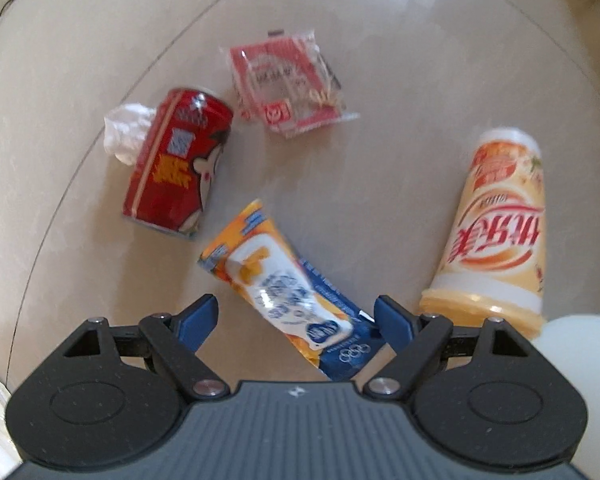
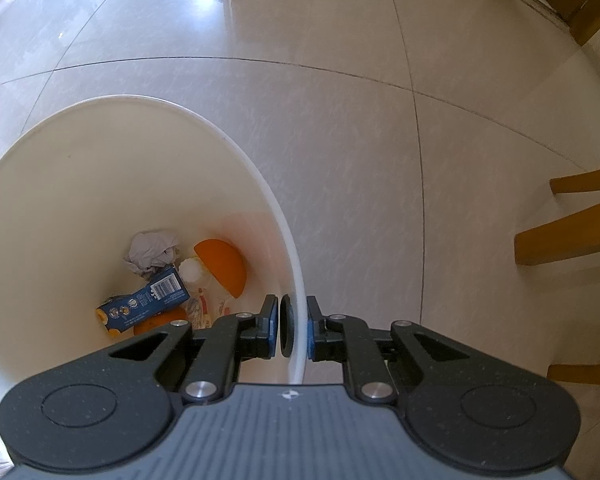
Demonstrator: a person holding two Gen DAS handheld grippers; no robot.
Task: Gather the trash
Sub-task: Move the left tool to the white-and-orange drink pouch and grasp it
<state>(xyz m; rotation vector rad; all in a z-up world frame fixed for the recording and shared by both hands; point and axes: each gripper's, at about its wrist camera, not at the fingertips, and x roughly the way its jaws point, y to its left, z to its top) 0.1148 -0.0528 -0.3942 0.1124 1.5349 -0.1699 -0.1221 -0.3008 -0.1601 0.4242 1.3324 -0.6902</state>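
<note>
Wrapper (image 1: 296,292), light, crinkly and slippery, lies between the wide-open, empty left gripper (image 1: 296,320) fingers, best pinched mid-body, while the right gripper (image 2: 292,332) clamps the bin (image 2: 296,280) rim

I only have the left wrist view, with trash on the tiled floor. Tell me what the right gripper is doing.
Observer: The right gripper is shut on the rim of a round white plastic bin, one finger inside, one outside.
Operator: Report what the bin holds.
Observer: Crumpled grey paper, an orange bowl-shaped piece and a blue carton with a barcode lie at the bottom.
Operator: Say what stands near it.
Observer: Wooden chair legs stand on the floor to the right of the bin.
</note>
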